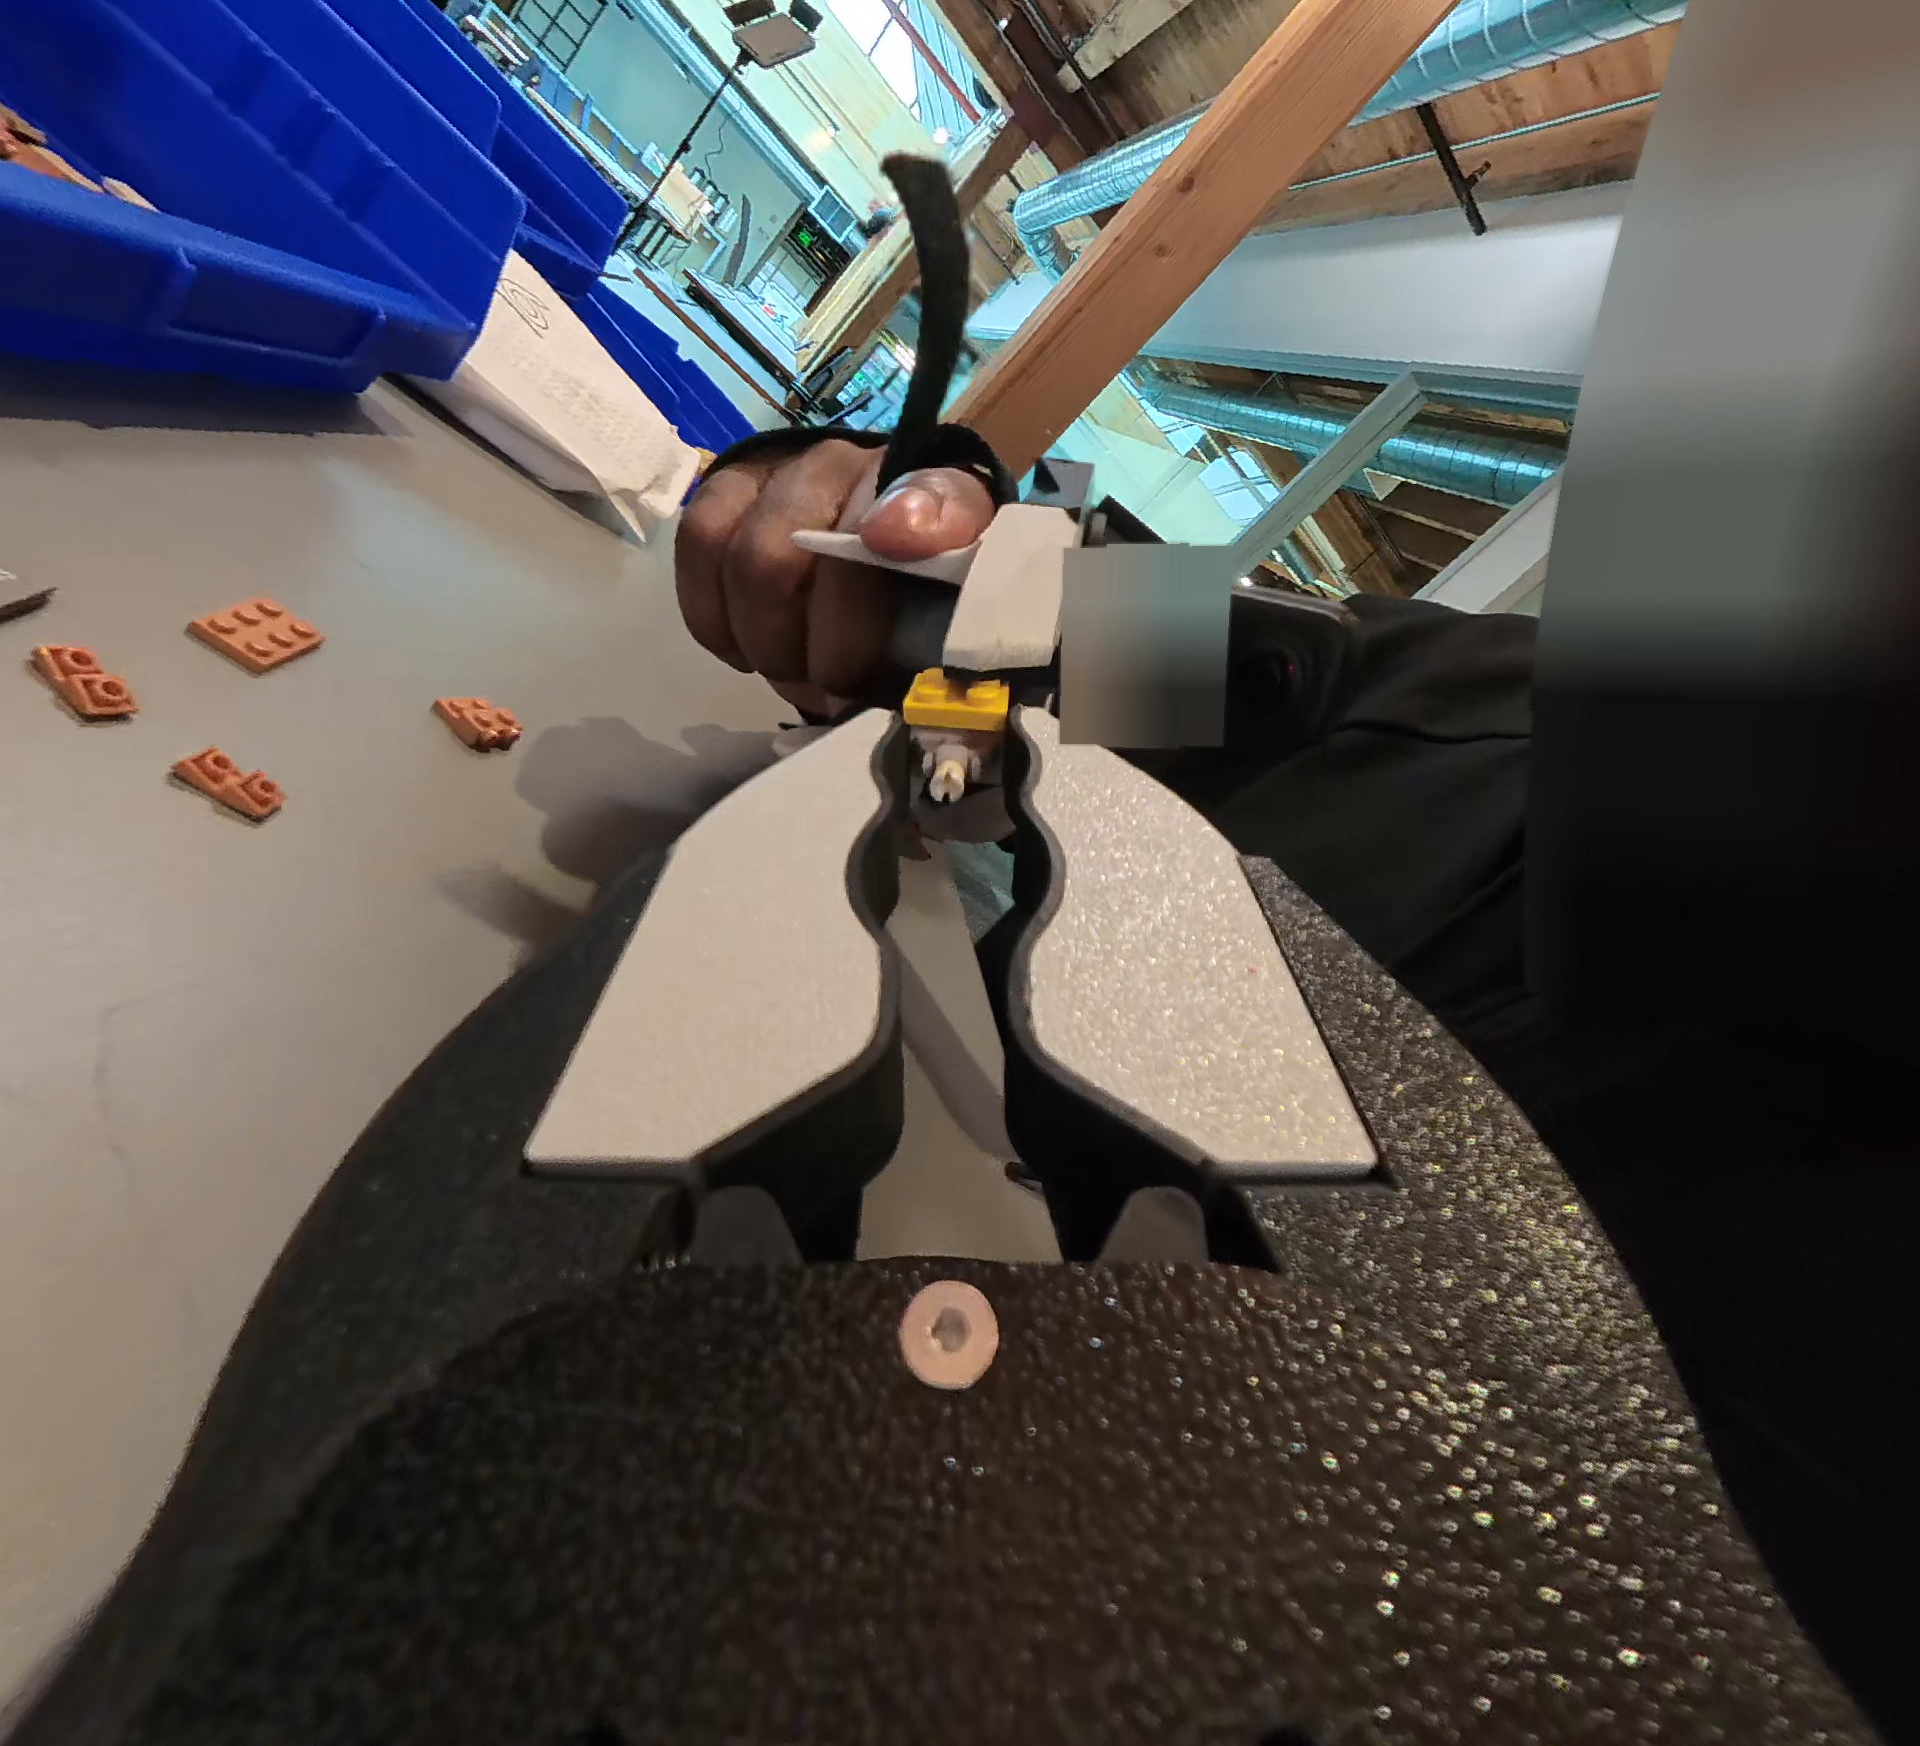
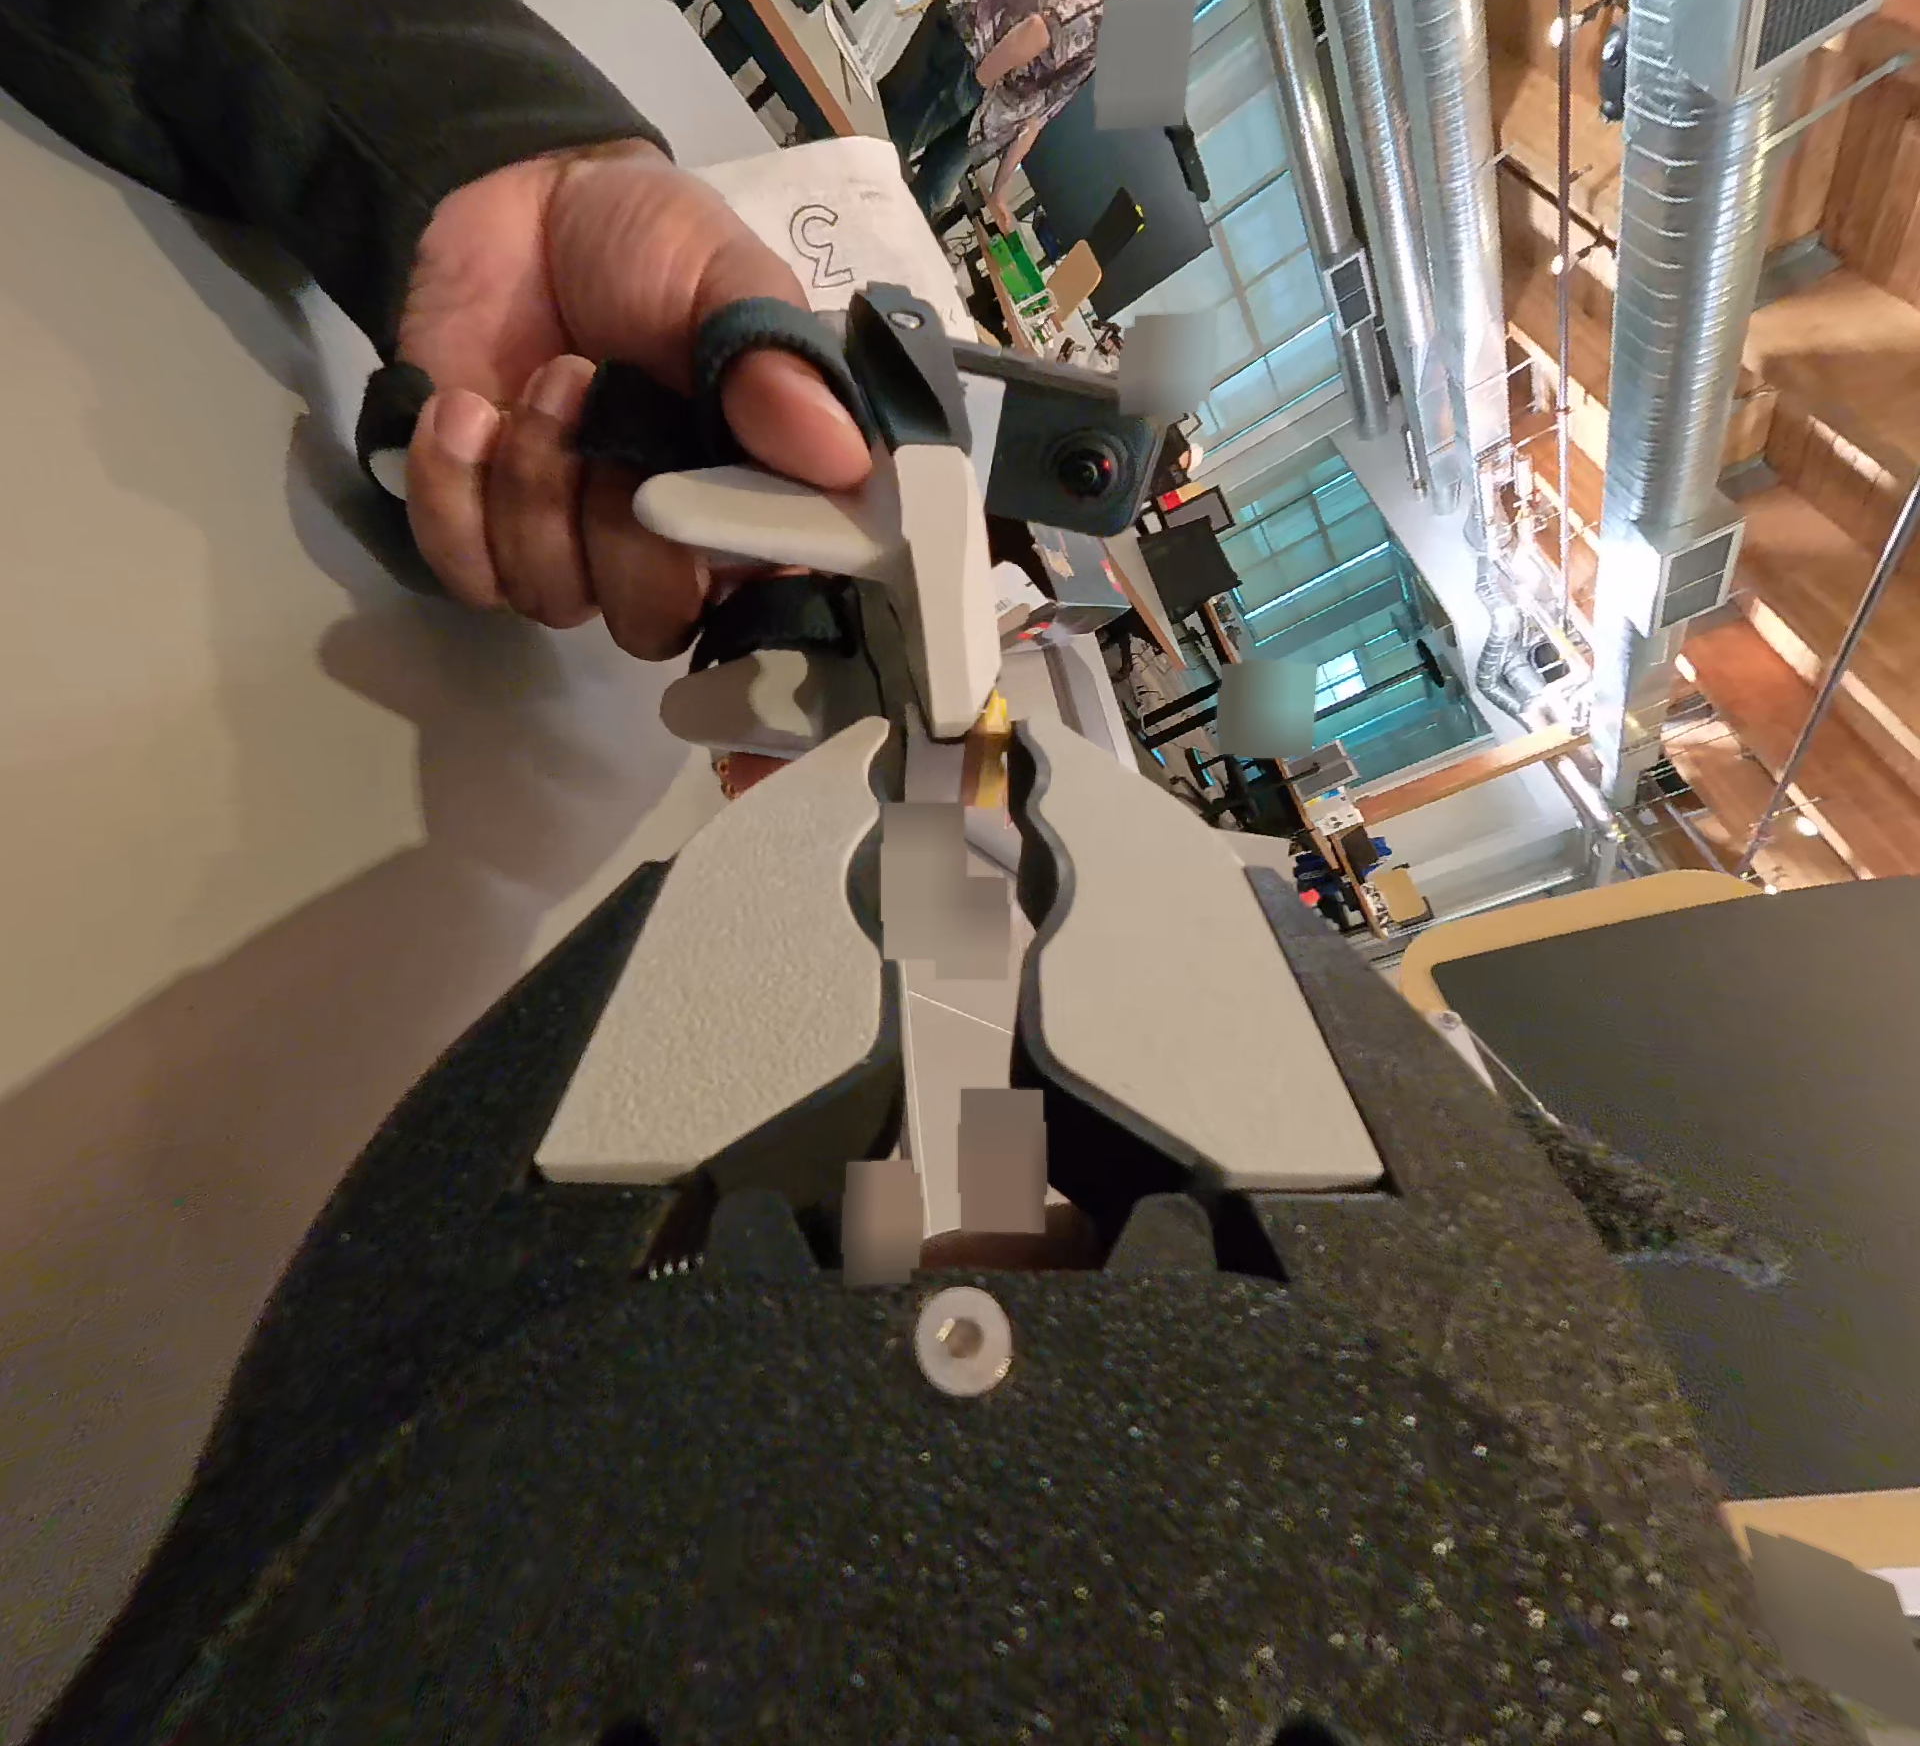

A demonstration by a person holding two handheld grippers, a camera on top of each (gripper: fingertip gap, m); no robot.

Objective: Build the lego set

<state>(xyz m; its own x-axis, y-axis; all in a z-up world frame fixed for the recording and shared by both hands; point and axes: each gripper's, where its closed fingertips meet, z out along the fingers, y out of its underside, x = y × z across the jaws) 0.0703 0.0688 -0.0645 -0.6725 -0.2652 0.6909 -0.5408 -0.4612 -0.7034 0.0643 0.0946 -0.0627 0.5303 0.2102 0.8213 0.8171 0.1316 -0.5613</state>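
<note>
Item: small yellow brick assembly (image 1: 954, 709), raised above grey table (image 1: 312, 917). Left gripper (image 1: 951, 740) clamped on it; right gripper (image 2: 951, 761) gripped its far side, apparently bracing. Brown plates (image 1: 255, 631) lay left.

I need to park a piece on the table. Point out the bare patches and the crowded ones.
Bare grey table lies between the loose brown plates and the left claw. Crowded: the blue bins and white paper along the far edge, and where both claws meet round the yellow brick.
</note>
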